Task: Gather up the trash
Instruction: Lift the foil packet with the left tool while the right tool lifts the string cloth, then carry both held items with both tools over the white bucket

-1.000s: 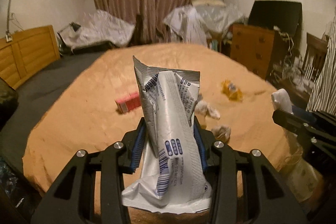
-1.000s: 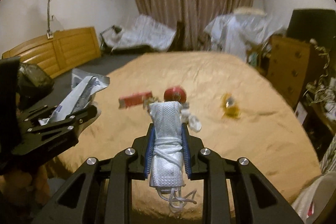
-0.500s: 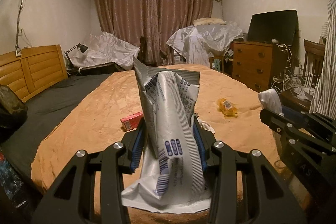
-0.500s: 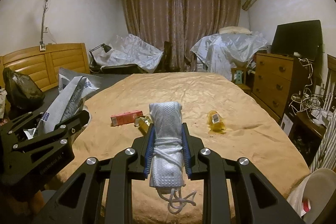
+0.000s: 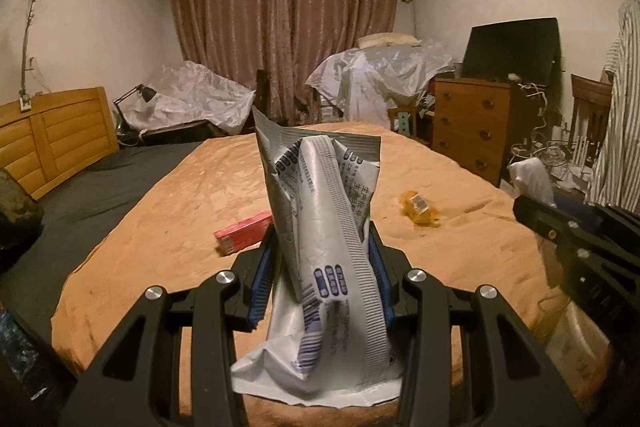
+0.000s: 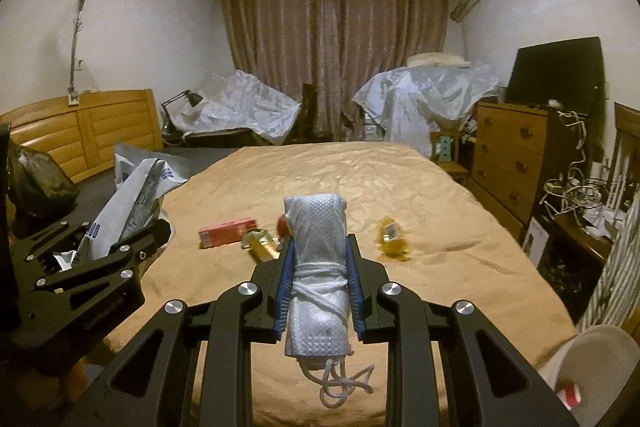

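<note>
Left gripper (image 5: pixel 322 259) is clamped on a crumpled silver wrapper with blue print (image 5: pixel 320 227); both blue pads press its sides and the wrapper stands up between them, its bottom flaring out below the fingers. I see the same gripper from the right wrist camera at the left edge, wrapper sticking up out of it.

Right gripper (image 6: pixel 320 267) is pinching a rolled white mask (image 6: pixel 318 267) wound with its own cord; the roll stands upright between the pads, loose cord loops hanging under it.

Both loads are held above the near end of the bed, over the orange bedspread (image 6: pixel 400 187).

Trash lying on the bedspread, seen from the right wrist:
- red box (image 6: pixel 226 231), left of centre, flat.
- gold wrapper (image 6: pixel 260 247), just beside the box's right end.
- something red (image 6: pixel 283 225) poking out behind the mask roll; mostly hidden, I can't tell what it is.
- yellow wrapper (image 6: pixel 392 239), right of centre, apart from the rest.

From the left wrist I get only the red box and the yellow wrapper; the silver wrapper blocks the middle.

White bin (image 6: pixel 596 367) at the lower right corner, by the bed's near corner. Dark bag (image 6: pixel 36 179) at the left by the wooden headboard (image 6: pixel 80 131). Dresser (image 6: pixel 512 163) along the right wall.
</note>
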